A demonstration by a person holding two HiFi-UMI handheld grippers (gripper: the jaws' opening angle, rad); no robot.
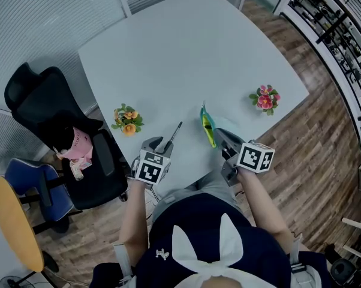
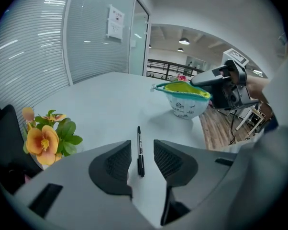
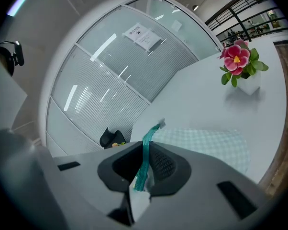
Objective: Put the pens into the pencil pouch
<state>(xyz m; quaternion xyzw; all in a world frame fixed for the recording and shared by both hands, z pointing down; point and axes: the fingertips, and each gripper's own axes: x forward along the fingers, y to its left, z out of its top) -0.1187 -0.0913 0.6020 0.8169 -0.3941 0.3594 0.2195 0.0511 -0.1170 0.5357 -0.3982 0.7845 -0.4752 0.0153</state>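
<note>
A pale grey surface (image 1: 186, 47) is carrying a black pen (image 2: 140, 152), which is lying between the parted jaws of the left tool (image 2: 137, 164), seemingly untouched. At the pen's 3 o'clock, the right tool (image 3: 145, 163) is pinching the teal zipper edge of the pencil pouch (image 3: 208, 145), whose mouth is gaping open.

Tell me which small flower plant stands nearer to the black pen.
The small plant with orange flowers, just left of the thin black pen; the pink-flowered plant stands farther off at the right.

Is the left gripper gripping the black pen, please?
No, the left gripper has its jaws apart, and the pen lies on the table between them.
</note>
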